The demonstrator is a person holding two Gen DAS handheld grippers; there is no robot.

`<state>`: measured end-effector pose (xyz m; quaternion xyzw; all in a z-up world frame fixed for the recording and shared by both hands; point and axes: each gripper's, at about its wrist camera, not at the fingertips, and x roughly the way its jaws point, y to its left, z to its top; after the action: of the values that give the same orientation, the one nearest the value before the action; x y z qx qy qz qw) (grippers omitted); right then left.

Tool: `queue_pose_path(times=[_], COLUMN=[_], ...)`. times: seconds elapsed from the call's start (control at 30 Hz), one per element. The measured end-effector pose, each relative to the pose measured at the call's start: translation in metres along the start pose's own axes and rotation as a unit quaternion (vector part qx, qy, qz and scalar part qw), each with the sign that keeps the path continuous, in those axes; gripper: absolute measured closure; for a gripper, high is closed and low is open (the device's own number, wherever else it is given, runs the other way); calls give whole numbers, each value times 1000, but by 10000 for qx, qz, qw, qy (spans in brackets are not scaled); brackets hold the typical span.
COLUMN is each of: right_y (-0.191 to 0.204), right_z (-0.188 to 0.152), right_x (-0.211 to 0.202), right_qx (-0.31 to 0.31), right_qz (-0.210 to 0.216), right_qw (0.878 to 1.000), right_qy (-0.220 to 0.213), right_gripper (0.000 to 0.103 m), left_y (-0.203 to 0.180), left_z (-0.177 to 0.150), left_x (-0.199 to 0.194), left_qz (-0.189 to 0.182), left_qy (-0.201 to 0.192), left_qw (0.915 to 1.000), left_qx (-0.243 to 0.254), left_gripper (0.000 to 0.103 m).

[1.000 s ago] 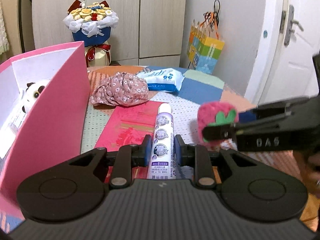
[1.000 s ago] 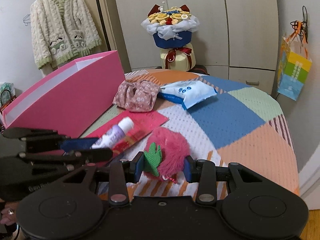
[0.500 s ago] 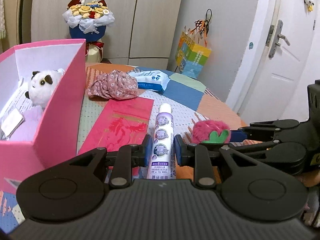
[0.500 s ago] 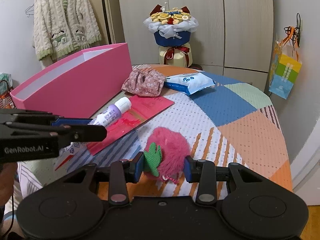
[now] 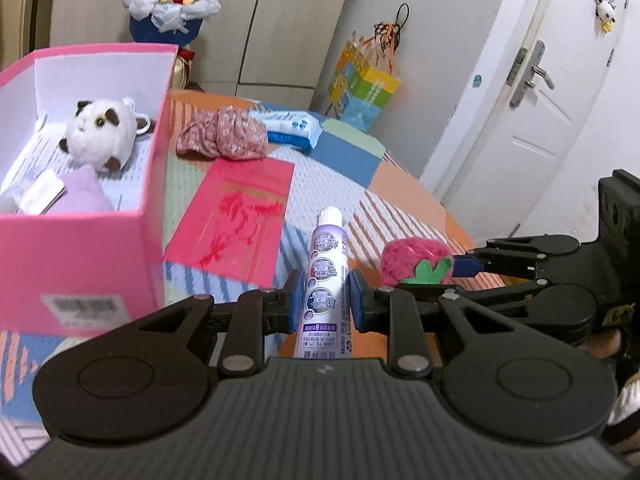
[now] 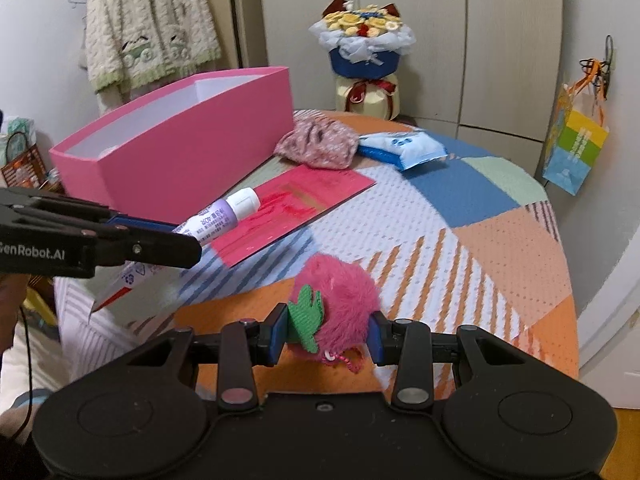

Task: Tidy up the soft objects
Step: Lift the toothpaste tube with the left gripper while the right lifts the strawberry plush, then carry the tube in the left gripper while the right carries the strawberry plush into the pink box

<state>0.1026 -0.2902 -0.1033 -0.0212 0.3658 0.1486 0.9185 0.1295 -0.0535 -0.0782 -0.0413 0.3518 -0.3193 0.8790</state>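
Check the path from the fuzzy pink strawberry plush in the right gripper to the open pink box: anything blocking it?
Partly. The left gripper, clamped on a purple tube, sits between the fuzzy pink strawberry plush and the pink cardboard box. The box top is open, with a white panda plush inside.

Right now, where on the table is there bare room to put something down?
The widest free patch is the right half of the table, beyond the wet wipes pack and right of the red envelope. The strip beside the pink box is crowded: the floral cloth and the envelope lie there.
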Motion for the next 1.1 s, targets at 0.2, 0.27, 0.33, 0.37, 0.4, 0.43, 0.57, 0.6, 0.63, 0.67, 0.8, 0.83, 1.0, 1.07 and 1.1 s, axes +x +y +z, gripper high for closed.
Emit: queue_pose_path(times=[0.2,0.27,0.33,0.37,0.4,0.43,0.57,0.6,0.63,0.67,0.8,0.83,1.0,1.07,1.1], right_y=[20,28,38,44,49,55,77,81,87,93,116,122,141,147,150], right_z=[-1,1,5,8,11,14,29,32,36,40,60,65,96,108,113], right_x=[-12,-16,-20,-23,-25,-27,-33,-35,-36,-38,-45,-45,-40,-33,-29], right_qx=[-109,-161,-242,-299,-358,-418,-604,-658,-723,-786,-1067,-1135,-1357,-1433,-1484], right_qz=[363,529,710,805,903,1004,1414,1491,1560,1615,1794,1819,1879,1823,1769], right_qw=[9991,9982,9969,9960,9950,9937,9876,9862,9847,9834,9779,9767,9726,9723,9724], right_qy=[179,213,234,244,247,254,299,291,282,266,133,87,-204,-305,-346], right_gripper=[59,59,59,59,59,59,59,59,59,59,59,59,59,59,59], left_y=[10,13,15,16,17,19,28,31,34,37,47,50,64,73,78], left_z=[-4,-4,-4,-5,-4,-4,-1,1,3,6,19,24,49,59,64], left_x=[-31,-46,-60,-68,-75,-83,-114,-121,-128,-133,-154,-157,-155,-151,-148], left_qz=[-56,-51,-23,-9,9,35,129,144,167,193,465,516,697,665,645], left_qy=[198,227,221,208,195,175,52,21,-19,-59,-311,-374,-592,-614,-611], left_qw=[9998,9997,9997,9998,9998,9998,9998,9998,9997,9996,9983,9978,9958,9958,9959], left_qx=[-44,-55,-39,-32,-31,-35,-112,-139,-182,-209,-164,-183,-104,-118,-156], left_gripper=[80,80,80,80,80,80,80,80,80,80,80,80,80,80,80])
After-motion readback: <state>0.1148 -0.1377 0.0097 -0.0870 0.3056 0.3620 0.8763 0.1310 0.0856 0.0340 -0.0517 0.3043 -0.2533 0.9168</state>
